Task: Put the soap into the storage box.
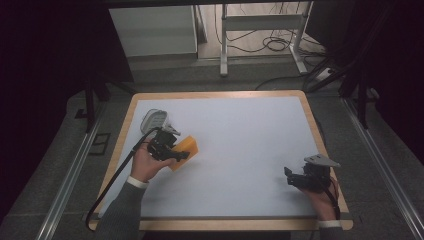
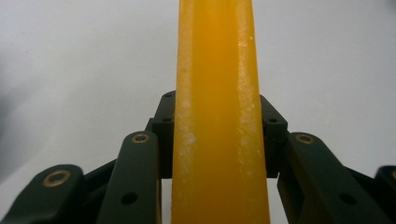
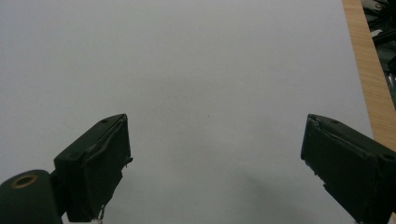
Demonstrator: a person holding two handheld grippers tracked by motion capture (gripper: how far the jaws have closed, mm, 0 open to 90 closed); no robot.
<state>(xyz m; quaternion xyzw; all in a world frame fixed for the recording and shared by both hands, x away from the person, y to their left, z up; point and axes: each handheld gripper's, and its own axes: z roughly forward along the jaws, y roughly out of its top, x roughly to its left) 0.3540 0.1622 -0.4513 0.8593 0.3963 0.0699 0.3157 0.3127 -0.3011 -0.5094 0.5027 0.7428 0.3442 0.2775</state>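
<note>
Nearest the person, at the right of the worktop (image 1: pixel 240 150), the right tongs (image 1: pixel 289 176) sit in the right hand (image 1: pixel 320 200) low over the pale sheet, jaws spread wide with nothing between them; the right gripper view shows bare sheet ahead and the wooden edge (image 3: pixel 369 70) off to one side. A little farther in, at the left, the left hand (image 1: pixel 145 165) holds the left tongs (image 1: pixel 186 156), which are clamped on a flat orange-yellow block (image 1: pixel 186 147). In the left gripper view the block (image 2: pixel 217 116) runs up between the jaws, edge-on, its corners scuffed whitish. Whether it touches the sheet cannot be told. Beyond the worktop stand a white cabinet (image 1: pixel 152 30), a metal frame (image 1: pixel 262 30) and loose cables (image 1: pixel 275 45) on the floor.
</note>
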